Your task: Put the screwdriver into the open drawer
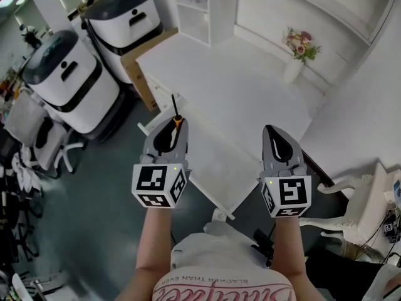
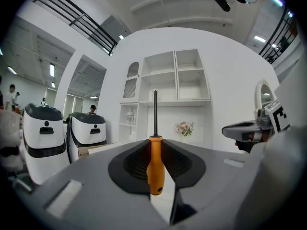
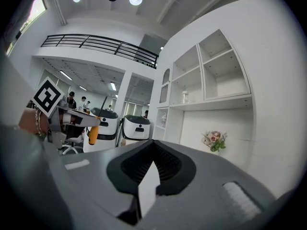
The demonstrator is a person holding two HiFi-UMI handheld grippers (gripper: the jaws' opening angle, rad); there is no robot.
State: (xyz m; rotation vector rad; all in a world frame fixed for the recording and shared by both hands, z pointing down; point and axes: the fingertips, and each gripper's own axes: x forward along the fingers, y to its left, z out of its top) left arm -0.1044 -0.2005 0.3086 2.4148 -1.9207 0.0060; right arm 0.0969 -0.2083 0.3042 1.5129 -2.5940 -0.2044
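The left claw point(image 2: 155, 143) is closed on the orange handle of the screwdriver point(image 2: 155, 166), which is clamped between the two ribbed pads with its black shaft standing out past the tips toward 12 o'clock. The right claw point(image 3: 153, 146) is seen with its tips brought together and nothing between them; only a white wedge of background shows through the gap lower down. In the head view both claws are held side by side and level, the left at 7 o'clock and the right at 5 o'clock of the picture's centre, each carried on a bare forearm, with the marker cubes turned toward the camera. Ahead of them, toward 12 o'clock, a white desk point(image 1: 250, 96) is spread out, and a white vase of flowers point(image 1: 298, 50) is set near its far edge at 1 o'clock. A white shelf unit point(image 2: 169, 80) is built into the wall behind it. Two white machines with dark tops point(image 1: 70, 80) are parked at 10 o'clock, beside the desk. A white chair point(image 1: 358, 199) is placed at 4 o'clock.
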